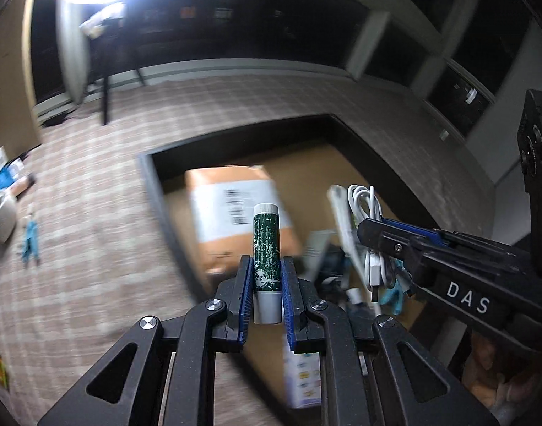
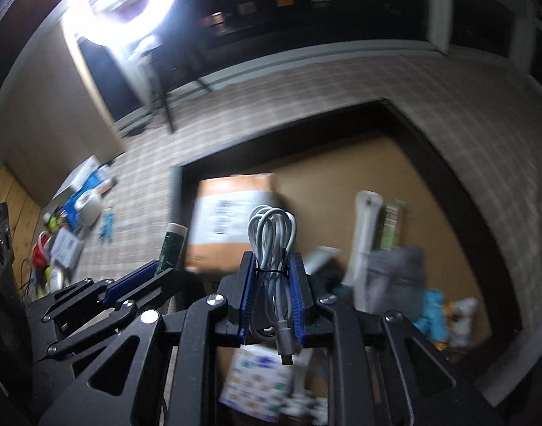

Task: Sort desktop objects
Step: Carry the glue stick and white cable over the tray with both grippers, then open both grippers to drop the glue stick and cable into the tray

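The left gripper (image 1: pixel 266 284) pinches a green-labelled tube (image 1: pixel 266 259) low on its body, cap end standing up at the centre of the left wrist frame. The right gripper (image 2: pixel 273 294) clamps a tied bundle of white cable (image 2: pixel 272 248) at the centre of its own frame, the plug hanging at the lower edge of the pads. Both hang over a dark-rimmed storage box (image 2: pixel 459 184) filling the middle and right of each frame; a cardboard parcel (image 2: pixel 232 220) and other small items already lie inside. Loose clutter sits on the checked cloth at far left. To finish the drop cleanly, each hand should probably lower toward a bare patch of the box floor before letting go, keeping the two grippers apart so cable and tube do not tangle.
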`<state>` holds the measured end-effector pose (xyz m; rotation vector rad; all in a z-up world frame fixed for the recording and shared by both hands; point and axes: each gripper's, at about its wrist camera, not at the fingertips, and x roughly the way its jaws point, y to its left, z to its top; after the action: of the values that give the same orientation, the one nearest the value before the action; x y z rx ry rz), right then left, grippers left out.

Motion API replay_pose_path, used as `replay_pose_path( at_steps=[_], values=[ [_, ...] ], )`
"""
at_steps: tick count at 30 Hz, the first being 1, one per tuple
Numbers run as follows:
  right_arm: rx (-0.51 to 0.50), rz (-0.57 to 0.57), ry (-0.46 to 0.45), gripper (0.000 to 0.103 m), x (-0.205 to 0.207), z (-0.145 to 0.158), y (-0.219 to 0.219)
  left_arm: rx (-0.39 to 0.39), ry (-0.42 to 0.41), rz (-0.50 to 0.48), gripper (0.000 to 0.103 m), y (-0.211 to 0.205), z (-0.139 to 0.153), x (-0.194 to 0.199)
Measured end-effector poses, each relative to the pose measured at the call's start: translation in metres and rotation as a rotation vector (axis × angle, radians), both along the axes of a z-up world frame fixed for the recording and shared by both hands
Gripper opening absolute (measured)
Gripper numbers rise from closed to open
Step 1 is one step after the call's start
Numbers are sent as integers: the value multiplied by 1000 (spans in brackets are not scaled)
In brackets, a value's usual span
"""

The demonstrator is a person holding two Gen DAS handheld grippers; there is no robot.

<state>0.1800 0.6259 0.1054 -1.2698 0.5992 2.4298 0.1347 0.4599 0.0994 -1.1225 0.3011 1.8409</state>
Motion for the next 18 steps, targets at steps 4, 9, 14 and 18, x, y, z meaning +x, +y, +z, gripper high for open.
replay_pose_path(
  at_steps=[4, 9, 14, 18],
  values=[
    [-4, -63, -5, 19, 23, -2, 22, -11, 8, -52, 14, 18, 0, 19],
    [-3, -109, -8, 19, 39, -3, 34, -28, 18, -97, 14, 29, -2, 31],
    [2, -124, -13, 19, 42, -4, 33, -44, 27, -119, 15, 33, -4, 40],
    [13, -113, -24, 25, 40, -3, 30, -67, 21, -120, 42, 32, -6, 40]
  ],
)
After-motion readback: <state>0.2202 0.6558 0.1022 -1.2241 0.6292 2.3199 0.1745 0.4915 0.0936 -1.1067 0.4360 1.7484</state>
